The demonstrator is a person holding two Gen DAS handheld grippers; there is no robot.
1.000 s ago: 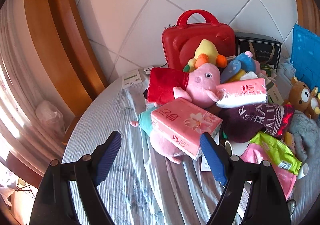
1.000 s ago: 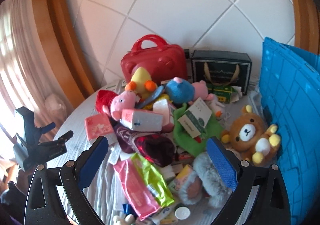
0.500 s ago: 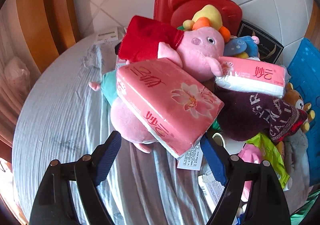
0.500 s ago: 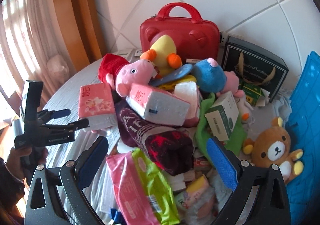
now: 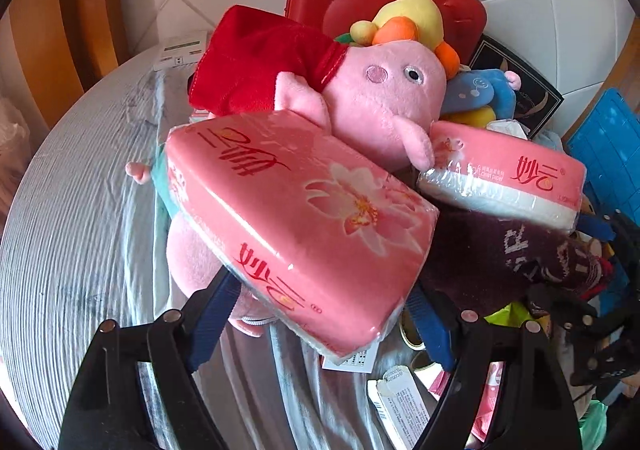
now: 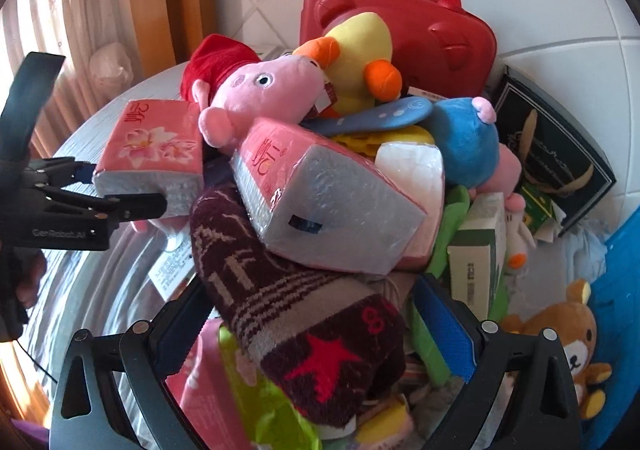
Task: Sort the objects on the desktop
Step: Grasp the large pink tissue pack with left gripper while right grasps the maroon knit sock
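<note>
A heap of toys and packs lies on the grey-clothed round table (image 5: 72, 218). My left gripper (image 5: 320, 322) is open, its blue pads on either side of a pink tissue pack (image 5: 304, 222) that leans on a pink pig plush (image 5: 380, 98); it also shows in the right wrist view (image 6: 120, 190) beside the same pack (image 6: 152, 142). My right gripper (image 6: 320, 334) is open around a dark maroon knitted sock (image 6: 304, 326), under a second pink tissue pack (image 6: 320, 194). That second pack shows in the left wrist view (image 5: 504, 178).
A red case (image 6: 400, 22) stands at the back against the tiled wall, beside a black box (image 6: 556, 154). A yellow duck plush (image 6: 356, 46), blue plush (image 6: 468, 138), green-white box (image 6: 476, 250), bear plush (image 6: 572, 350) and blue crate (image 6: 624, 290) crowd the right.
Both grippers have moved in closer to the heap. The left now straddles the first pink tissue pack; the right has come down around the maroon sock.
</note>
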